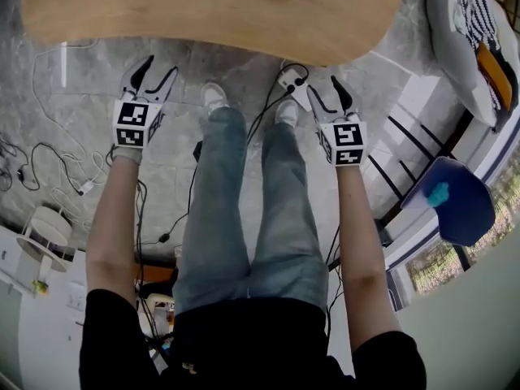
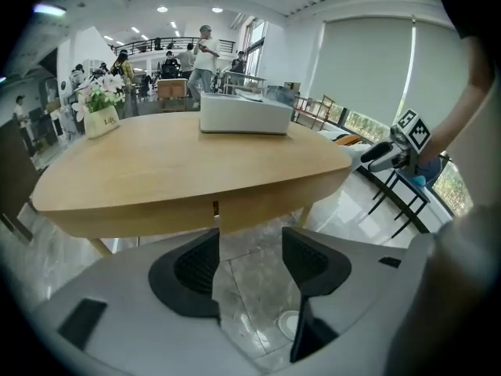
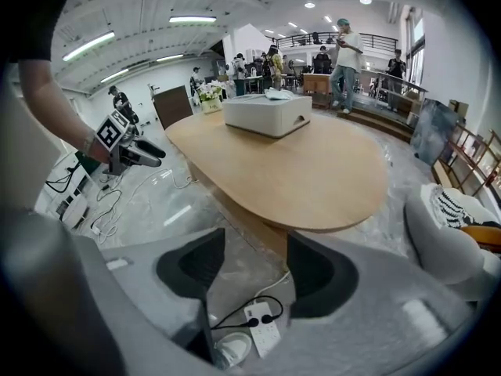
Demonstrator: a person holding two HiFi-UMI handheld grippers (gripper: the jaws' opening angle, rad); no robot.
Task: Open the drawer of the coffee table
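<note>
Head view: oval wooden desk (image 1: 244, 15) on a marble floor (image 1: 73, 128); left hand-held gripper (image 1: 150, 73) and right hand-held gripper (image 1: 331, 96) both wide, empty, near its edge. Left gripper view: drawer seam (image 2: 216, 207) in the desk's front edge, above the parted jaws. Right gripper view: power strip (image 3: 262, 323) on the floor between the parted jaws.

Light wooden oval coffee table (image 2: 180, 163), its drawer (image 2: 262, 207) shut flush

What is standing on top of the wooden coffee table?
A white box and a pot of flowers stand on the coffee table. The box's contents are hidden.
</note>
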